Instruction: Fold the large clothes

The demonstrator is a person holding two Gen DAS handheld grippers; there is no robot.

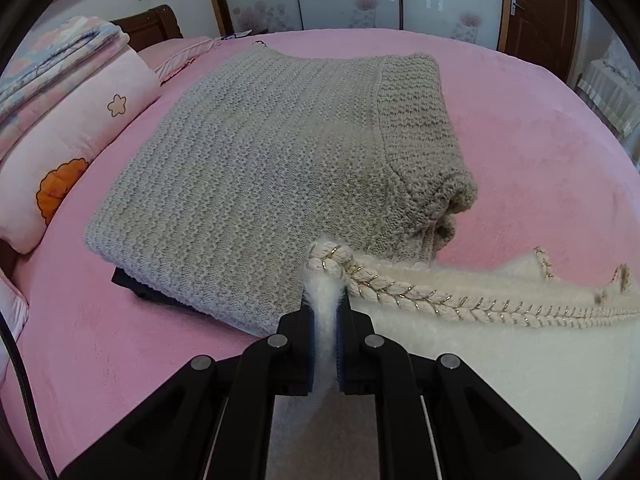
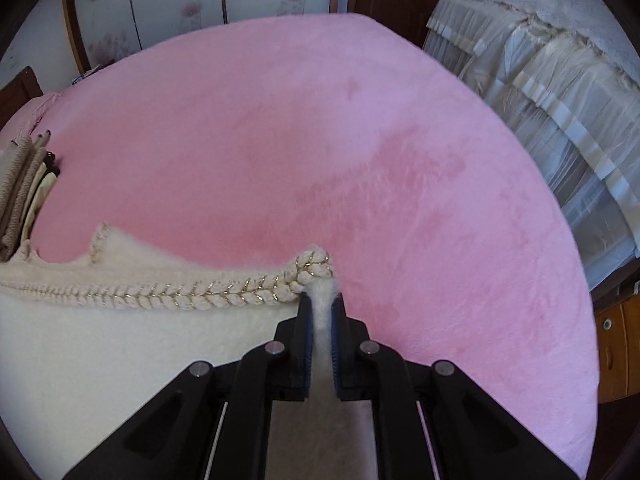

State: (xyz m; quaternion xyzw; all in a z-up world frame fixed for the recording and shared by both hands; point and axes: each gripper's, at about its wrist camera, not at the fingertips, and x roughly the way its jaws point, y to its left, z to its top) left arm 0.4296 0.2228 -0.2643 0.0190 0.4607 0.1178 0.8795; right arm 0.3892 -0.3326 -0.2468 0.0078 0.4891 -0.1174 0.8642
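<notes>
A fluffy cream garment [image 1: 500, 344] with a braided, gold-threaded trim [image 1: 400, 284] lies on the pink bed. My left gripper [image 1: 325, 304] is shut on its left corner, fuzzy fabric pinched between the pads. In the right wrist view the same cream garment [image 2: 120, 360] spreads to the left, and my right gripper [image 2: 320, 304] is shut on its right corner just below the braided trim [image 2: 224, 294]. The edge stretches between both grippers. A folded grey knit sweater [image 1: 260, 160] lies just beyond the left gripper on a dark garment [image 1: 132, 284].
Folded pink and floral bedding [image 1: 68, 128] is stacked at the left. The pink bedspread [image 2: 320, 140] stretches ahead of the right gripper. A second bed with a pale frilled cover [image 2: 560, 100] stands to the right. Folded clothes [image 2: 24, 188] sit at the left edge.
</notes>
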